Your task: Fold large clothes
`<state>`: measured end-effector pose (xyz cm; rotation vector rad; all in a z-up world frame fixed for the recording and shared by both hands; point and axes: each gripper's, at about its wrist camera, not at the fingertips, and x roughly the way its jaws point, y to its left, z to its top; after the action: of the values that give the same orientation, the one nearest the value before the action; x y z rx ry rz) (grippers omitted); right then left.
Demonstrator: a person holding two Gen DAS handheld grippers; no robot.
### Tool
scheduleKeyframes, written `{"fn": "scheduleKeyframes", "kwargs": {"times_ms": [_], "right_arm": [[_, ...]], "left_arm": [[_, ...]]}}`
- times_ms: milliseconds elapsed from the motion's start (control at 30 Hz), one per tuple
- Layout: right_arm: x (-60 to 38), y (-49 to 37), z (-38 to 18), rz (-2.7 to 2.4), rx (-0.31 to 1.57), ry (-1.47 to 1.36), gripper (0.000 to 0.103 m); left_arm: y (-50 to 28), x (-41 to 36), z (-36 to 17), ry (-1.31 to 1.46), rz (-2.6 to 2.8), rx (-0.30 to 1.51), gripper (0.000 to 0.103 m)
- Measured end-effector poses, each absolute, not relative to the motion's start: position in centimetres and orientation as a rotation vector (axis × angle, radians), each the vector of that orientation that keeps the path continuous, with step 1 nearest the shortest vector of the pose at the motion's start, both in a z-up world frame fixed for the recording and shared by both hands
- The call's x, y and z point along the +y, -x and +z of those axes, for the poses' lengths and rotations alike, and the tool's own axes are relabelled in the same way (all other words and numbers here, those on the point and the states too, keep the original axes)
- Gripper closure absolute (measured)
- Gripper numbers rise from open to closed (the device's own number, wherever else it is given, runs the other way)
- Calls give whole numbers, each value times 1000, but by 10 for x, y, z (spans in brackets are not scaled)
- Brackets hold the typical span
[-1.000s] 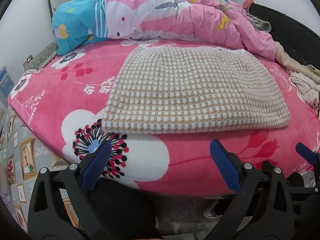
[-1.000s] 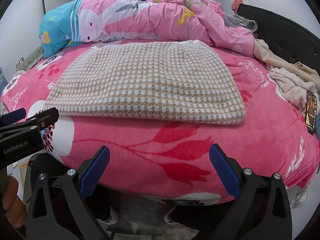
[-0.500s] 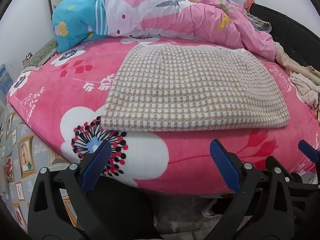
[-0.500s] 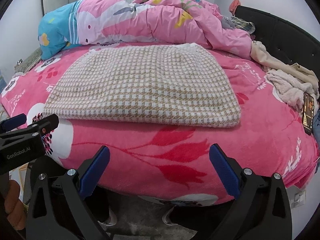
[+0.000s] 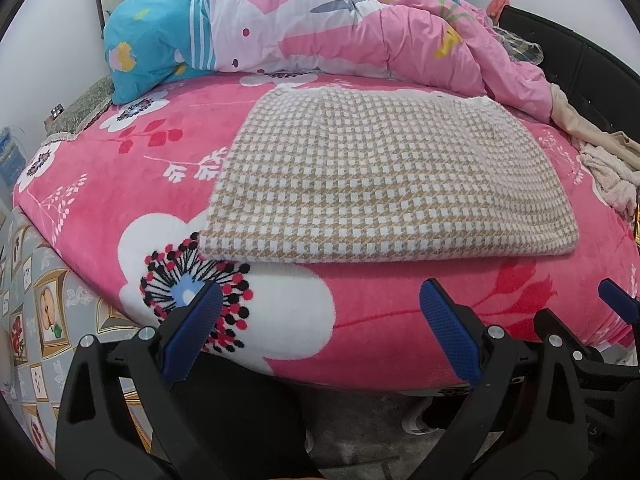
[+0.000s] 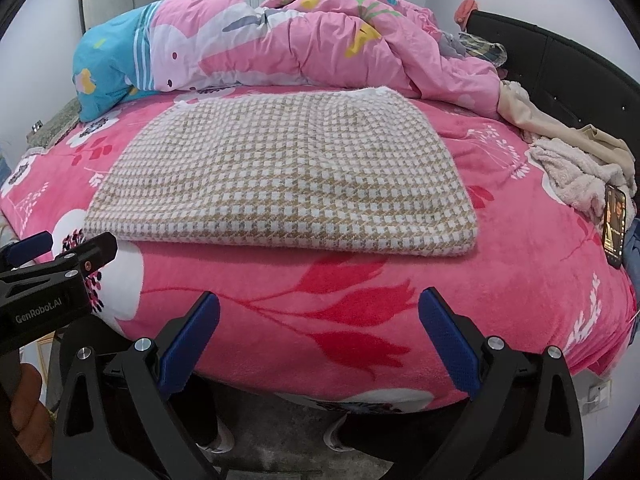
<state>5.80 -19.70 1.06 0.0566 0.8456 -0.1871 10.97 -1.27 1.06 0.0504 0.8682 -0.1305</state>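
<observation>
Folded checked garment (image 5: 384, 184) lying flat on the pink floral bed (image 5: 120, 184), near edge just short of the bed's front rim, far edge close below the bunched pink quilt (image 5: 340, 32). Left tool (image 5: 320, 328) spread wide, holding nothing, hovering off the bed's front rim. Right tool (image 6: 320, 328) likewise spread and empty, beside it. Phone (image 6: 614, 228) lit, resting at the bed's right edge, near beige clothes (image 6: 572, 160).

phone (image 6: 614, 226) screen unreadable, headboard (image 6: 560, 64) cut off
</observation>
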Motion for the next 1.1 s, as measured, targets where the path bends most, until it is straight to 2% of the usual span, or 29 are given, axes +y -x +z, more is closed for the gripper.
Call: {"fn": "scheduleKeyframes", "kwargs": {"times_ms": [1100], "right_arm": [[-197, -58, 12, -204, 846, -52, 6]], "left_arm": [[-111, -14, 14, -51, -130, 865, 8]]}}
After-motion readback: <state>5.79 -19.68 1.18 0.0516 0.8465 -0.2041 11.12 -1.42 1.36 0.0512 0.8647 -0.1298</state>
